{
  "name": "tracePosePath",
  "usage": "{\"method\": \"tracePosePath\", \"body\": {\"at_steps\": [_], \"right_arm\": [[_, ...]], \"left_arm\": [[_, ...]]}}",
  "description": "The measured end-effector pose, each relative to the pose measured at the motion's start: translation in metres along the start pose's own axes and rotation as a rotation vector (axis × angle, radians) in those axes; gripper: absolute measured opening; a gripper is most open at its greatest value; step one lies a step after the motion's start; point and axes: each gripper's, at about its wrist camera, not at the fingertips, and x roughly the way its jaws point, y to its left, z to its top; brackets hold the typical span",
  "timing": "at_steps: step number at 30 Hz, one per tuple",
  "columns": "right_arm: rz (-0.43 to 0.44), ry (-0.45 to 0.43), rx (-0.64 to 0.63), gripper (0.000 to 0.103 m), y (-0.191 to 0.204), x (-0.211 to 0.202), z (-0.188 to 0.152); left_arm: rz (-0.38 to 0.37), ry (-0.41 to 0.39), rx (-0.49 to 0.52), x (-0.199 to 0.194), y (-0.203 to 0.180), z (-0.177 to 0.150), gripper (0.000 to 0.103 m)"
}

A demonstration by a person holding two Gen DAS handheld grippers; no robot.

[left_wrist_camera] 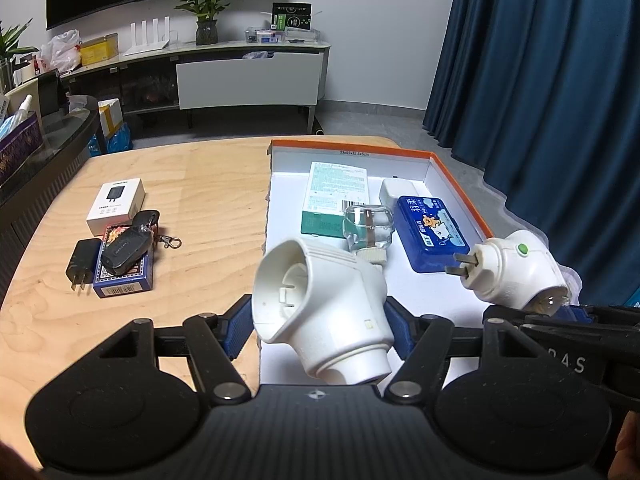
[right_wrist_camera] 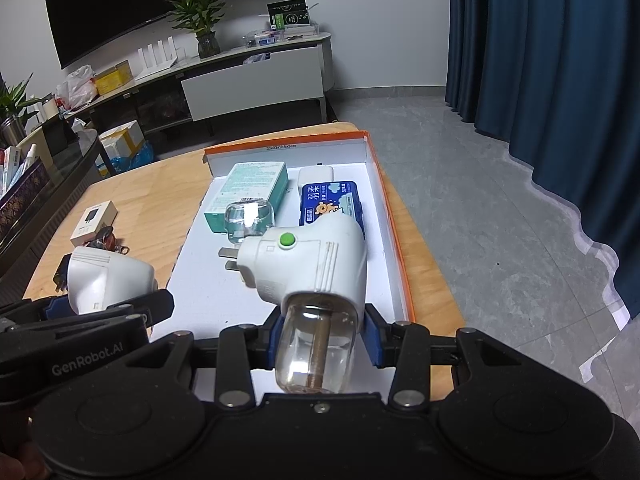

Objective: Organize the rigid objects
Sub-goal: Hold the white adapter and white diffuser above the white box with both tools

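Gripping white plug-in heater (left_wrist_camera: 324, 308), left tool (left_wrist_camera: 320, 330); right tool (right_wrist_camera: 320, 336) pinching bottle-fitted white heater (right_wrist_camera: 316, 272).

- TV cabinet (left_wrist_camera: 248, 76), low, against the far wall
- Potted plant (left_wrist_camera: 206, 4), on the cabinet top
- White router (left_wrist_camera: 149, 38), left of the plant
- Blue curtain (left_wrist_camera: 540, 60), right of the cabinet

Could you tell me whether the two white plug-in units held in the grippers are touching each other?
Apart. The left wrist view shows white tray floor between the left unit and the right unit.
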Motion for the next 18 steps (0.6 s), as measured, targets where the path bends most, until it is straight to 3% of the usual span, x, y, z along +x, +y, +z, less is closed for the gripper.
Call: {"method": "tracePosePath", "body": {"at_steps": [18], "right_arm": [[0.004, 0.011, -0.003, 0.049, 0.0018, 0.0033, 0.0003]], "left_arm": [[-0.003, 0.004, -0.002, 0.001, 0.0003, -0.0012, 0.069]]}}
